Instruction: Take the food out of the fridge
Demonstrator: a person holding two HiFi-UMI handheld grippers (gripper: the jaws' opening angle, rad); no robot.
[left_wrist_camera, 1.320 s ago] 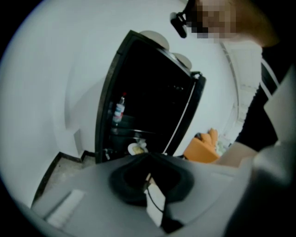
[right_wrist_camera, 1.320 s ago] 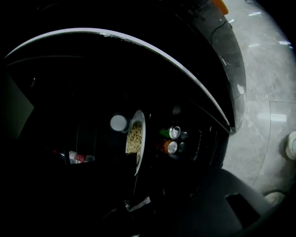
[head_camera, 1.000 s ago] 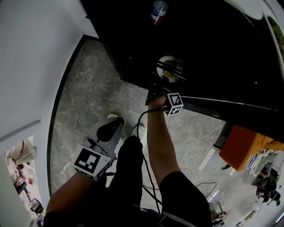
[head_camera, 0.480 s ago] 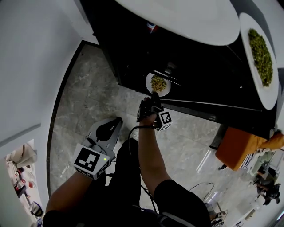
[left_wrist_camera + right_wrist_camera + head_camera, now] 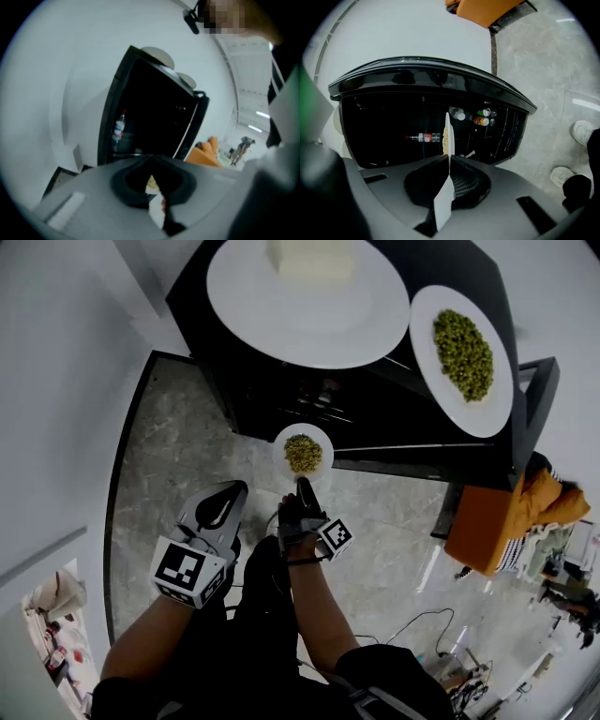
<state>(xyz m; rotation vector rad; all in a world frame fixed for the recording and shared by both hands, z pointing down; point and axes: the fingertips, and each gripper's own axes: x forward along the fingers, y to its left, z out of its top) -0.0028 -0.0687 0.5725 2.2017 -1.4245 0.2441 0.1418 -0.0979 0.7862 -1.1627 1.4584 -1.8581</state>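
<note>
A small white plate of yellowish food [image 5: 303, 454] hangs in front of the open black fridge [image 5: 281, 395], outside its dark inside. My right gripper [image 5: 302, 495] is shut on the plate's near rim. In the right gripper view the plate [image 5: 447, 137] stands edge-on, clamped between the jaws of the right gripper [image 5: 449, 161]. My left gripper [image 5: 223, 514] is lower left of the plate, shut and holding nothing; in its own view the left gripper [image 5: 152, 161] points at the fridge [image 5: 150, 117]. A bottle [image 5: 423, 137] and cans [image 5: 483, 117] remain inside.
On the fridge top stand a large white plate [image 5: 281, 320] with a pale block and a white plate of green peas [image 5: 464, 345]. The fridge door [image 5: 536, 404] hangs open at the right. An orange seat [image 5: 492, 526] sits on the grey stone floor [image 5: 178, 456].
The right gripper has drawn the small plate out of the fridge, up and toward me. The view has risen, so the fridge top and its two plates now show. The left gripper rose slightly.
</note>
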